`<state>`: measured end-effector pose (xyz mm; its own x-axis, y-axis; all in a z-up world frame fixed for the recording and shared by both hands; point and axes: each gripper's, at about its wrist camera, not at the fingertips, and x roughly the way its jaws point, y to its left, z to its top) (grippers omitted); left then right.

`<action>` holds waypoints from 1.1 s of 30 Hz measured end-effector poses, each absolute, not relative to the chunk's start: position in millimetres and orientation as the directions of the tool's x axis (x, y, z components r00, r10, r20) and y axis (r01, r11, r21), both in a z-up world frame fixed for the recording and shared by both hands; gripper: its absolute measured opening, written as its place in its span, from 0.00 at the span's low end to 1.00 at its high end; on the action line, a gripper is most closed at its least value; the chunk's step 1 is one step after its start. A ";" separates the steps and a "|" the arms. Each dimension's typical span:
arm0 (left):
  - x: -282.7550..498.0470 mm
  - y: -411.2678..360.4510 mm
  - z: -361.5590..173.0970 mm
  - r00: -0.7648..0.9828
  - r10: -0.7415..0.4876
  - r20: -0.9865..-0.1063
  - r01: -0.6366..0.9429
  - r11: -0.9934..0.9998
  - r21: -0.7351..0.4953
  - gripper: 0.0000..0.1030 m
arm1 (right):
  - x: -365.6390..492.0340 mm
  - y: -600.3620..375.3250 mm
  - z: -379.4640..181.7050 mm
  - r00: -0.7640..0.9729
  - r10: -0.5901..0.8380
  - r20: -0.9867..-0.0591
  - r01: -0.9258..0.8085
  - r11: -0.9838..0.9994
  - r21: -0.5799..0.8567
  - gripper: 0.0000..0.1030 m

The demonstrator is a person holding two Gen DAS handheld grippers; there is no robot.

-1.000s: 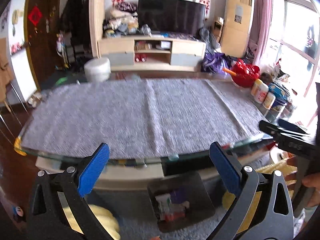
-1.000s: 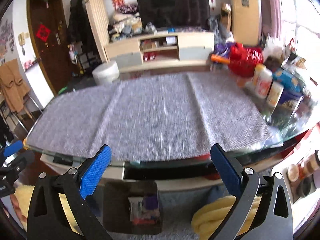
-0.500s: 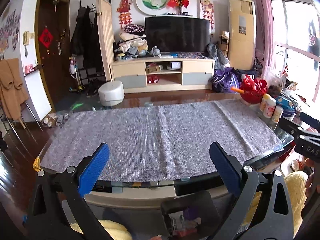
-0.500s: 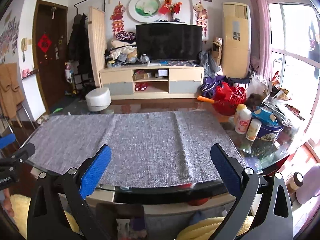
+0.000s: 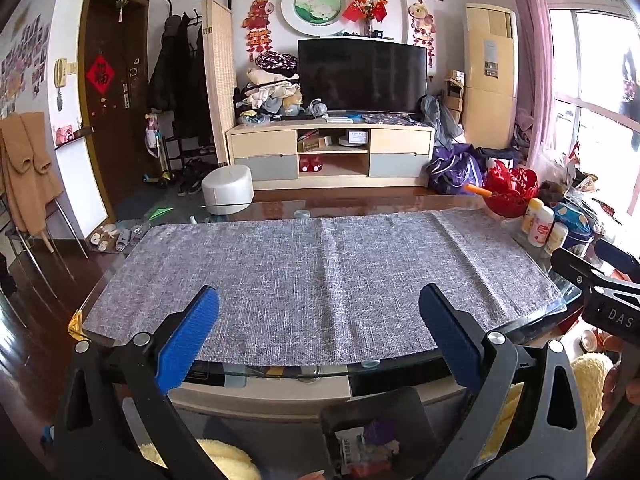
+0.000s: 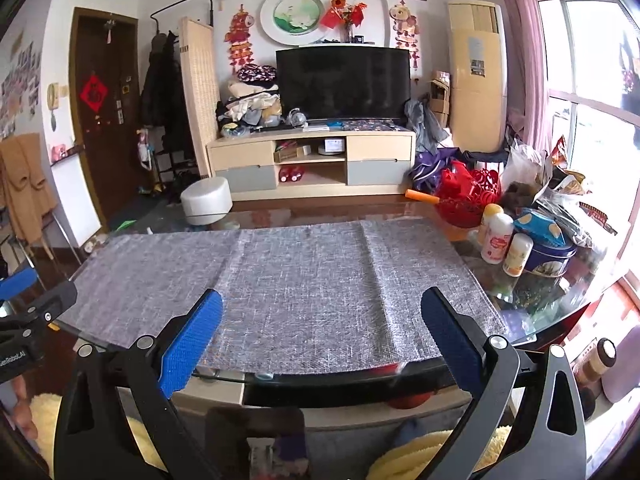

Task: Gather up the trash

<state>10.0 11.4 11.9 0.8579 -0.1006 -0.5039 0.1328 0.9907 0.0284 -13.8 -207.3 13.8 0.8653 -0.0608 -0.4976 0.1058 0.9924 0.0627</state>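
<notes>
Trash sits in the bin point(image 5: 376, 436) on the floor below the table's near edge, 6 o'clock in the left view; wrappers visible inside. Same bin at 6 o'clock in the right view, partly cut off. Left gripper point(image 5: 318, 338) jaws wide apart, holding nothing, over the near edge of the cloth point(image 5: 320, 276). Right gripper point(image 6: 322, 338) likewise spread, nothing held. Glass table point(image 6: 540, 300) carries bottles point(image 6: 496, 240), tin point(image 6: 550, 258), red basket point(image 6: 466, 194) at 2 o'clock. TV point(image 5: 360, 76) at 12.
</notes>
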 end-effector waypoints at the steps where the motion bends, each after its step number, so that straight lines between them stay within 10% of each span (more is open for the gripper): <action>1: 10.3 11.7 11.5 0.858 -0.101 -0.504 0.133 0.991 0.026 0.92 | -13.6 -206.6 13.9 0.865 -0.061 -0.498 0.105 0.993 0.062 0.97; 33: 10.1 5.8 7.1 0.850 -0.114 -0.515 0.135 0.991 0.002 0.92 | -6.0 -197.6 7.7 0.845 -0.049 -0.532 0.095 0.994 0.059 0.97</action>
